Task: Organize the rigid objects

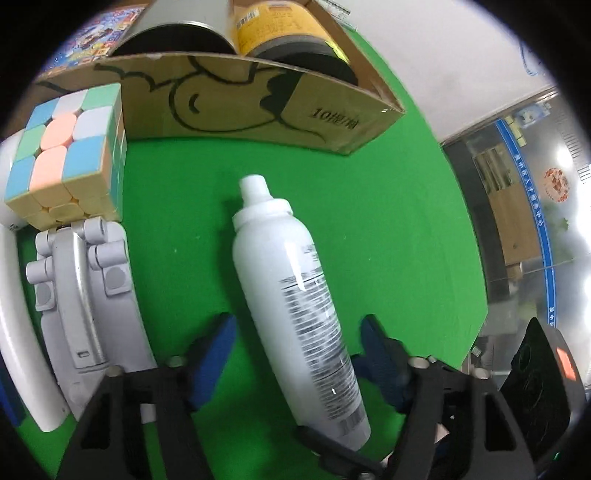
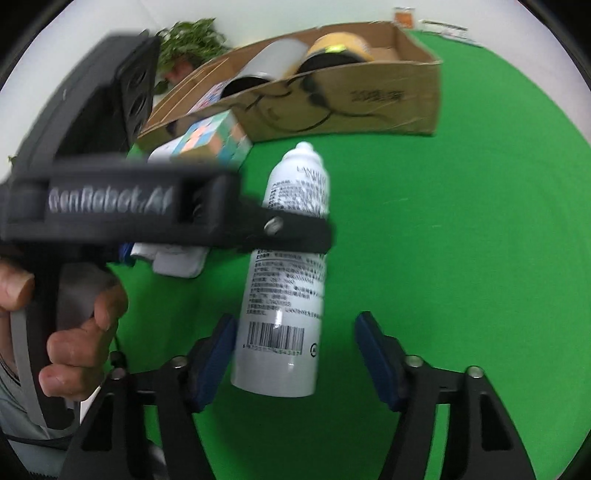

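A white spray bottle (image 1: 291, 295) lies on the green cloth, nozzle toward a cardboard box (image 1: 258, 107). My left gripper (image 1: 297, 338) is open, its blue pads on either side of the bottle's body without touching. In the right wrist view the bottle (image 2: 288, 295) lies between my open right gripper (image 2: 295, 332) fingers, base nearest me; the left gripper's black body (image 2: 110, 206) crosses over the bottle. A pastel puzzle cube (image 1: 70, 155) stands left of the box, also seen in the right wrist view (image 2: 210, 144). The box (image 2: 351, 103) holds a silver can (image 1: 177, 33) and a yellow-labelled can (image 1: 280, 29).
A grey-white folding device (image 1: 81, 295) lies left of the bottle, below the cube. A colourful printed packet (image 1: 96, 33) lies in the box's left end. Green cloth (image 1: 406, 240) covers the table; its edge runs on the right. A leafy plant (image 2: 192, 44) stands behind the box.
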{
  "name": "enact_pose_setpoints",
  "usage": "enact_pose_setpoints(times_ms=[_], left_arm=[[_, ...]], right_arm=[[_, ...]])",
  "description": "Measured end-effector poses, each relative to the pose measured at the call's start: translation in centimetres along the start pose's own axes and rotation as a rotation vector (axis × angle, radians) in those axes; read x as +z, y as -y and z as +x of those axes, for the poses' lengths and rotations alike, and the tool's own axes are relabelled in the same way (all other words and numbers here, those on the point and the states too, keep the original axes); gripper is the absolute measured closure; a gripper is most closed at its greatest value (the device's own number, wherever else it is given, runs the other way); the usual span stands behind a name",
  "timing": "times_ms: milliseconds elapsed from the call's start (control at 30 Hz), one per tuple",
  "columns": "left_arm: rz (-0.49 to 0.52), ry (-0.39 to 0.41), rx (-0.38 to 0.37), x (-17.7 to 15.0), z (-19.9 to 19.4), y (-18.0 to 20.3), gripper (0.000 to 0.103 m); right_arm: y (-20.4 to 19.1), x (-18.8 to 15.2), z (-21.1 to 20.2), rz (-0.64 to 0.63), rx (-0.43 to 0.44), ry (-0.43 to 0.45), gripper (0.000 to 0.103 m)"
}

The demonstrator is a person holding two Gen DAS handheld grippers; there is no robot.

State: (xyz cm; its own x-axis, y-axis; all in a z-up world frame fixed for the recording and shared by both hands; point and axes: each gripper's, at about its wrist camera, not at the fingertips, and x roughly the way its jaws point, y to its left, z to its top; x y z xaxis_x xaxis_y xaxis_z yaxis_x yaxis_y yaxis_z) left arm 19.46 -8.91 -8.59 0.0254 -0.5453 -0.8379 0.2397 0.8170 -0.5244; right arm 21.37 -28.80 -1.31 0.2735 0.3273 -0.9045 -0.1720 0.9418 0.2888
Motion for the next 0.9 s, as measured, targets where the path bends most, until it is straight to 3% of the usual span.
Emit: enact_pose_setpoints(times_ms=[100, 400, 633, 900], left_arm=[[-0.011, -0.003, -0.004, -0.1, -0.1, 0.0, 0.053], [-0.001, 0.036, -0.004, -0.2, -0.6, 0.7, 0.055], [0.072, 0.171, -0.013, 1.1, -5.6, 3.6, 0.055], [0.165, 0.328, -0.017, 5.1, -12.2, 7.2, 0.056]], right_arm=[[-1.1, 0.1, 0.5, -0.015, -0.005, -0.008, 0.057], [-1.6, 0.2, 0.0, 0.013, -0.046, 0.013, 0.059], [-2.4, 2.0, -4.7, 0.005, -0.046, 0.166, 0.060], [-3.7, 7.4, -10.6, -0.055, -0.067, 0.340, 0.060]])
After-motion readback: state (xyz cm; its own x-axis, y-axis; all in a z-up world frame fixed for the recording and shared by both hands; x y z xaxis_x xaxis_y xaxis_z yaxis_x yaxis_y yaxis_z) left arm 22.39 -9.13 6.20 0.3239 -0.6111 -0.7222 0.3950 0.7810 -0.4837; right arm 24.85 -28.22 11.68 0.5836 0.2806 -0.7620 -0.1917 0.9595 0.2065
